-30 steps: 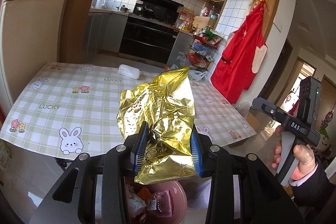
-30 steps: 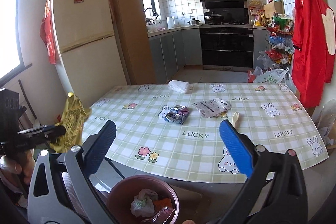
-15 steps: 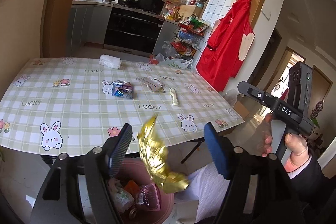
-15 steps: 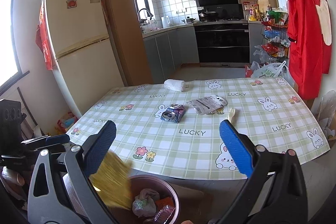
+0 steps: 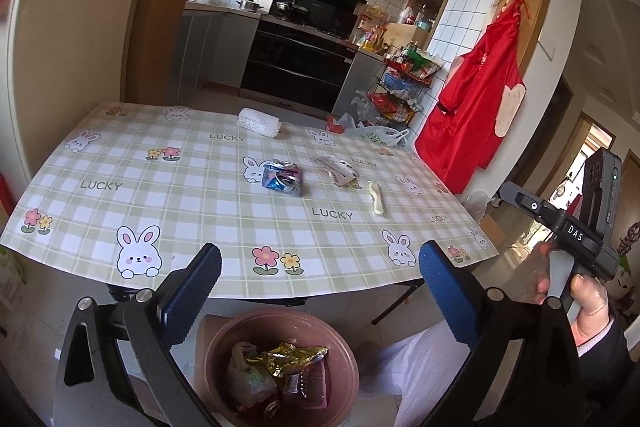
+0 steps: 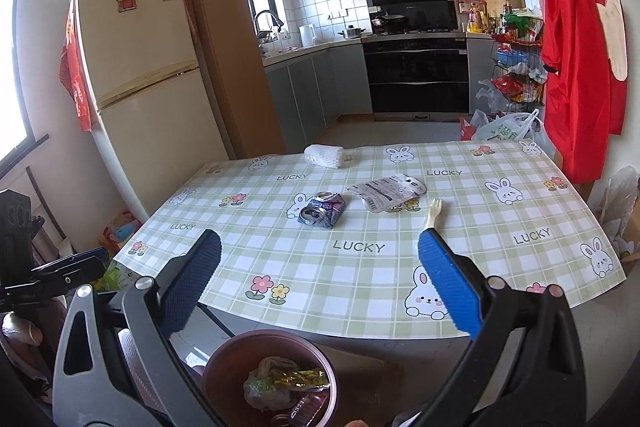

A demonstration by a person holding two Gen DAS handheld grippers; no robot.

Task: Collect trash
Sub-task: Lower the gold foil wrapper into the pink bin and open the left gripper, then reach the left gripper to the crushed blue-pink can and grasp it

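as it opens, left claw (image 5: 320,263) empty

Cream fridge (image 6: 148,87) left; red apron (image 5: 476,107) hanging right; black oven (image 5: 296,67) behind.

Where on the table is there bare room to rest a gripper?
The table's near half is bare, from the front edge up to the crushed can. So is its left side. Crowded: the middle band, where the can, flat wrapper and plastic fork lie close; the white roll sits at the far edge.
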